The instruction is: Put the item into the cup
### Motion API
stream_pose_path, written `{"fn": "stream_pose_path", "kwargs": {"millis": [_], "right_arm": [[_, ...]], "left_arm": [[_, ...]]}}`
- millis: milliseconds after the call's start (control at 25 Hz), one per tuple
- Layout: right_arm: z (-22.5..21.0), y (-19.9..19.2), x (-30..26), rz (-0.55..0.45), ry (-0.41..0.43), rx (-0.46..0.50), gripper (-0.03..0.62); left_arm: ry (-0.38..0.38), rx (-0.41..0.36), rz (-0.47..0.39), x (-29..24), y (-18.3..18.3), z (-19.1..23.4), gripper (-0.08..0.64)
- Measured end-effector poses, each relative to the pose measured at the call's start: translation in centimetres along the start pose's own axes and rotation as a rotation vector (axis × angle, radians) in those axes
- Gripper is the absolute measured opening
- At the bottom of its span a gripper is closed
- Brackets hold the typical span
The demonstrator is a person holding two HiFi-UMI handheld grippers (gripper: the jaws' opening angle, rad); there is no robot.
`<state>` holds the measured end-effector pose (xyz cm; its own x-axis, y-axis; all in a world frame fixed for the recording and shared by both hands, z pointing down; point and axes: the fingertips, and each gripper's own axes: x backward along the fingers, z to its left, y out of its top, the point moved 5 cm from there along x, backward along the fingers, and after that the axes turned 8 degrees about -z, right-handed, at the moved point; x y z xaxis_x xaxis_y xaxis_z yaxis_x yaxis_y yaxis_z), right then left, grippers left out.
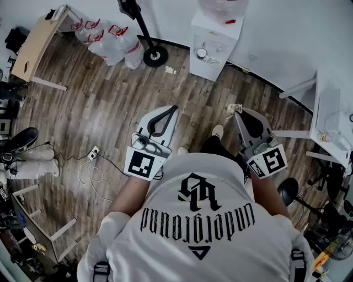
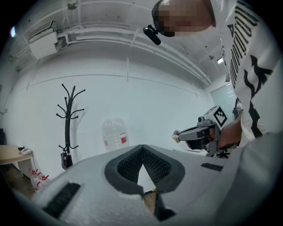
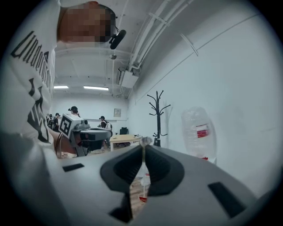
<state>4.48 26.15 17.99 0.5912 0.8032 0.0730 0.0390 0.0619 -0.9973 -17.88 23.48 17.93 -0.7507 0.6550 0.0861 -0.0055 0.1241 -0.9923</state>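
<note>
**Near**
- Left gripper (image 1: 175,108): held low in front of the body. Its jaws are closed tip to tip with nothing between them.
- Right gripper (image 1: 237,114): its jaws are closed on the item (image 1: 234,108), a small pale crumpled scrap pinched at the very tips.
- White T-shirt (image 1: 204,220) with black lettering fills the near edge of the head view. We see a pale shoe (image 1: 217,131) just beyond it.

**Surface**
- Floor (image 1: 110,104): brown wood planks.
- On it, left of the left gripper, we note a white power strip (image 1: 94,152) and a looped cable (image 1: 90,175).

**Farther**
- White water dispenser (image 1: 212,47) against the wall, with a clear bottle (image 1: 223,8) on top.
- Near it stands the round black foot of a coat stand (image 1: 155,55).
- Beyond that is a cluster of clear jugs (image 1: 113,38) with red handles.
- A wooden desk (image 1: 33,44) stands far left and a white table (image 1: 330,104) at the right.
- The walls are white and pipes (image 3: 148,37) run along the ceiling.
- We see people (image 3: 73,109) at the room's far end.

**Hard to make out**
- The objects on the white table are too small for us to name, and we cannot tell whether one is a cup.
- The clutter along the left edge of the head view is cut off.
</note>
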Motion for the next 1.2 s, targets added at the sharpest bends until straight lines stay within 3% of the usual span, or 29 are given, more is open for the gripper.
{"fn": "stream_pose_path", "kwargs": {"millis": [280, 640, 920, 1200], "right_arm": [[-8.5, -1.3, -0.8, -0.012, 0.019, -0.039, 0.028], [-19.0, -1.7, -1.1, -0.012, 0.103, -0.09, 0.028], [-23.2, -3.2, -1.4, 0.003, 0.136, -0.124, 0.028], [-24.4, -4.7, -4.4, 0.035, 0.157, -0.12, 0.029]], "left_arm": [[0.066, 0.03, 0.023, -7.1, -1.4, 0.1, 0.006], [0.119, -0.004, 0.05, -17.5, -2.0, -1.6, 0.006], [0.144, -0.018, 0.083, -20.9, -2.7, -2.4, 0.006], [0.163, -0.008, 0.102, -22.4, -4.2, 0.2, 0.006]]}}
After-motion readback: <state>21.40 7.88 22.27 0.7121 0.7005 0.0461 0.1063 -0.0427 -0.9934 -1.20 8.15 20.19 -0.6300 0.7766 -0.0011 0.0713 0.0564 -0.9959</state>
